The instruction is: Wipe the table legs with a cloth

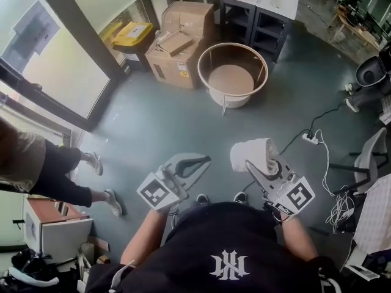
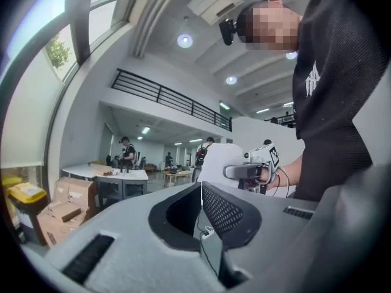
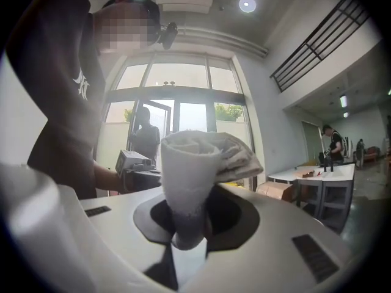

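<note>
Legs and shoes of a bystander (image 1: 73,179) well left of the table (image 1: 211,84). Boxes (image 1: 177,41) sit just beside the table on its left. Left gripper (image 1: 205,159) is on the near side of the table, well apart from it, close to the person's chest. Its jaws are pressed together with nothing between them. Table is round, with a white wire frame, a tan shelf inside and thin rod legs (image 1: 225,107). Right gripper (image 1: 252,165) is also on the near side, slightly right, well apart from the table. Its jaws are clamped on a rolled white cloth (image 1: 253,153), and the roll sticks out past the tips. Power strip (image 1: 310,138) with cable lies on the floor right of the table.

Cloth touches no leg now. This fits carrying it to the table as well as coming away after wiping, can't tell which. Judgement: either way the clamp needs to be firm so the roll doesn't unwind or drop. Any leg contact should be by the protruding soft end, not the jaws. Rods are thin and the table looks light, so pressure should be gentle. Mind the cable.
</note>
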`<state>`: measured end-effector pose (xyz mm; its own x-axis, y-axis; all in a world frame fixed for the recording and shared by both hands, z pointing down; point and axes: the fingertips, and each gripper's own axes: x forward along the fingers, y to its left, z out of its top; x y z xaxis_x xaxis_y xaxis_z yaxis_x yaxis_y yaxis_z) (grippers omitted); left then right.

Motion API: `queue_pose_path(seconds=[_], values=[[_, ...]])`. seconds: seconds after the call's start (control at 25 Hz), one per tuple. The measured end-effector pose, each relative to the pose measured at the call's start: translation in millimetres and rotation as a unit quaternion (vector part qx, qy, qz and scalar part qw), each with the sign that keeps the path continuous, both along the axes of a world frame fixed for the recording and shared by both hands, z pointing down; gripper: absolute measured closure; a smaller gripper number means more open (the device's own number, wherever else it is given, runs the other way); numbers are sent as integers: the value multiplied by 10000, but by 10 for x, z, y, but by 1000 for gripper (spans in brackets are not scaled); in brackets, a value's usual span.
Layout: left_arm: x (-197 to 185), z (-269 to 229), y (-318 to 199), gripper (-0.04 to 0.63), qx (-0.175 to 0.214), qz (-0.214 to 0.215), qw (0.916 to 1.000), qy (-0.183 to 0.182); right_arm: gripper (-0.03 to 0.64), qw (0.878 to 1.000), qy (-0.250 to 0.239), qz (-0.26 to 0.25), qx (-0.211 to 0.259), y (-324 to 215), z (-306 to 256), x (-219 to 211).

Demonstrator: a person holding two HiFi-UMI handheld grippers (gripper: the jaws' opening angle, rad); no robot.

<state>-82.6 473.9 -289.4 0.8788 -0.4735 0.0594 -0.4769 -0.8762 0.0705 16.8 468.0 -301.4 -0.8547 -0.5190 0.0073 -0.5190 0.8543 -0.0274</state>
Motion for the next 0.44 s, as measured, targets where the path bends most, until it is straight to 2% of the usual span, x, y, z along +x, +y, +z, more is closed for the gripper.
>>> queue_pose_path(seconds=[0.28,0.44], values=[[129,22,-150,588,-137,-161,9998,-51,543,9998,-47,-61,172,-325,-73,222],[532,200,-208,588,-52,71,9996,-273,543,9996,-40,-137,258,-460,-78,682]])
